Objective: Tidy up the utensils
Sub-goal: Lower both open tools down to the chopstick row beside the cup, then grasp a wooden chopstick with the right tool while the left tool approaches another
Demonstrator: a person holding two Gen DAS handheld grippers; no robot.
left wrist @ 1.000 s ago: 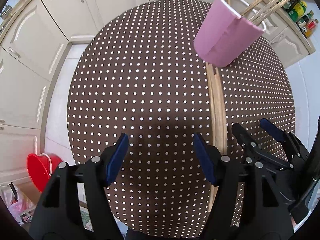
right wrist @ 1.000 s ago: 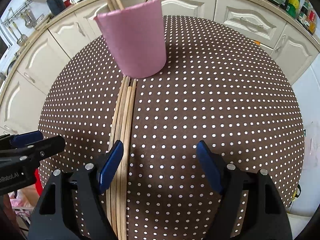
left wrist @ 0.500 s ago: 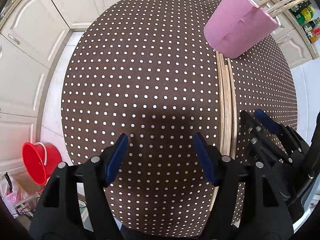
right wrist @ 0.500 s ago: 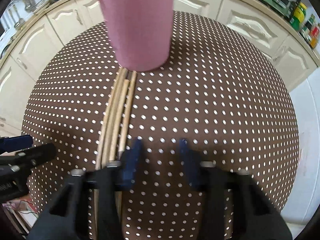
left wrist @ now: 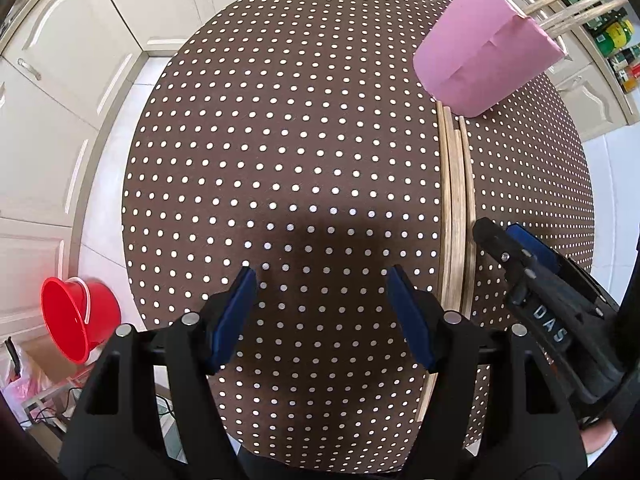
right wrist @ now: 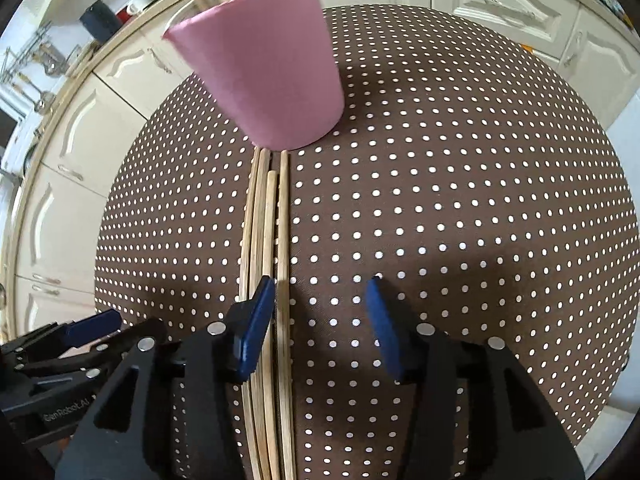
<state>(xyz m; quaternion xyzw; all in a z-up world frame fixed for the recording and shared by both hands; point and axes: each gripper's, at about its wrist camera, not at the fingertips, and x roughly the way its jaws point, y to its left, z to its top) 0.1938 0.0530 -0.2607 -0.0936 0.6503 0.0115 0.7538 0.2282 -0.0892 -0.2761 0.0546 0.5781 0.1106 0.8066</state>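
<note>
- A red bucket sits on the floor at the far left of the left wrist view, below cream cabinets.
- The surface wears a brown cloth with white dots; it fills the middle of both views.
- The left tool hangs over bare cloth, pointing steeply down. Its blue pads stand wide apart with nothing between them: released.
- Just right of the left tool, chopsticks lie side by side in a tight bundle on the cloth, running from the near edge up to the cup's base. In the right wrist view 4 sticks can be told apart near the cup; lower down they merge.
- A pink cup stands at the far end of the bundle, upright on the surface, with more sticks poking out of its rim.
- The right tool points down at the near part of the bundle. Its jaws have just been opening after a quick close.
- Its left pad sits over the bundle, with 1 stick showing just inside the gap at that pad. The other pad is over bare cloth, and neither presses the stick: released, grasping nothing.
- Cabinets line the far wall past the surface.
</note>
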